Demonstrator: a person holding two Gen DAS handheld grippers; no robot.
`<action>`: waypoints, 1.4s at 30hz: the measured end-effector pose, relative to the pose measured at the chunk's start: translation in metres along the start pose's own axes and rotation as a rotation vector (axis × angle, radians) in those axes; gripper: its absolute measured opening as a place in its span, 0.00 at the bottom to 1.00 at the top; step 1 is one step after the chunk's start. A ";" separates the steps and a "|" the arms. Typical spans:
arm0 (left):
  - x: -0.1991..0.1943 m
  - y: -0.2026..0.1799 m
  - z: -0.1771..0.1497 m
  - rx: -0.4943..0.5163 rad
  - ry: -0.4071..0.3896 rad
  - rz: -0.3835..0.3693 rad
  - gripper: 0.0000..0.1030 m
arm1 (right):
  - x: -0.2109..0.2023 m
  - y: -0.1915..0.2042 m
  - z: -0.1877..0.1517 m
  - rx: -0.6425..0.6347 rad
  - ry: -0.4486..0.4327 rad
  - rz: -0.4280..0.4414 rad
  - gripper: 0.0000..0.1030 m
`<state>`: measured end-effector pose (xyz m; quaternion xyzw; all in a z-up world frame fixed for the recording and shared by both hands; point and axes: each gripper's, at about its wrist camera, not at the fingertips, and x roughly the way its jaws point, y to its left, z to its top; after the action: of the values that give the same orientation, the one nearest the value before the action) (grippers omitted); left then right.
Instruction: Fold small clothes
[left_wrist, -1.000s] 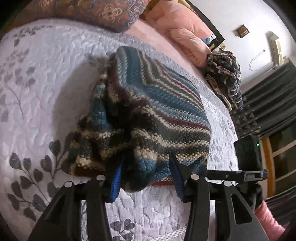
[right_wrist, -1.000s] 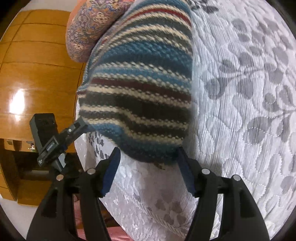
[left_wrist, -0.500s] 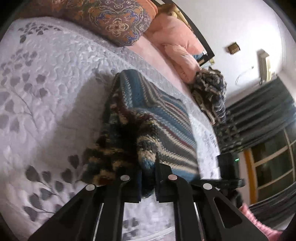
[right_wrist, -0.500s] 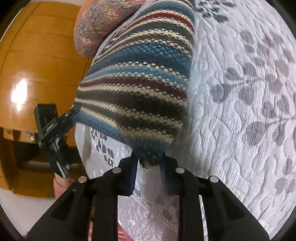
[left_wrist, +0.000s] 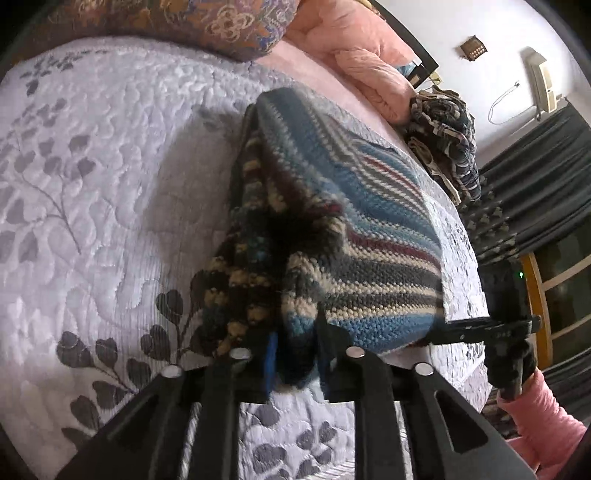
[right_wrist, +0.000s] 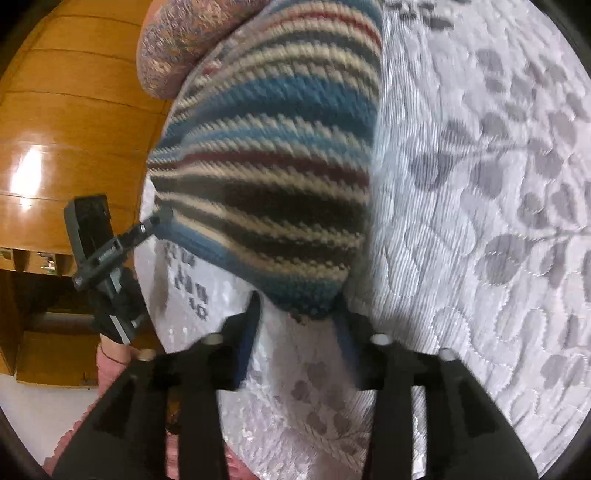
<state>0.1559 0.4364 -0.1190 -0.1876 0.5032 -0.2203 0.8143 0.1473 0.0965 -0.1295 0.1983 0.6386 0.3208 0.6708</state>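
A striped knit sweater (left_wrist: 369, 221) in blue, cream, dark and maroon lies on the pale quilted bedspread (left_wrist: 110, 184), its near edge bunched up. My left gripper (left_wrist: 295, 354) is shut on that thick bunched edge, and the wool fills the gap between its blue pads. In the right wrist view the sweater (right_wrist: 273, 166) ends in a rounded corner. My right gripper (right_wrist: 297, 325) stands open around that corner, with bedspread showing beside one finger. Each gripper also shows in the other's view, at the sweater's side edge.
A patterned bolster (left_wrist: 184, 22) and pink pillows (left_wrist: 362, 59) lie at the bed's head, and a heap of dark checked clothes (left_wrist: 447, 140) sits beyond the sweater. A wooden cabinet (right_wrist: 66, 110) stands past the bed's edge. A pink sleeve (left_wrist: 543, 413) is at lower right.
Both grippers closed on the sweater's near edge half a second ago. Since then the right one has spread open again, while the left has widened only slightly and still grips the wool.
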 end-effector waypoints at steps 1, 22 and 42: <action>-0.005 -0.004 -0.001 0.005 -0.007 0.012 0.30 | -0.006 0.000 0.001 0.007 -0.018 0.009 0.55; 0.013 -0.010 -0.001 0.026 -0.005 0.098 0.34 | 0.006 -0.021 -0.007 0.052 -0.023 -0.008 0.28; -0.037 -0.009 0.042 -0.070 -0.113 0.080 0.74 | -0.045 -0.001 0.017 -0.020 -0.115 -0.037 0.65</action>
<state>0.1781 0.4530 -0.0695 -0.2077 0.4709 -0.1592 0.8424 0.1657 0.0670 -0.0954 0.1980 0.5993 0.3029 0.7141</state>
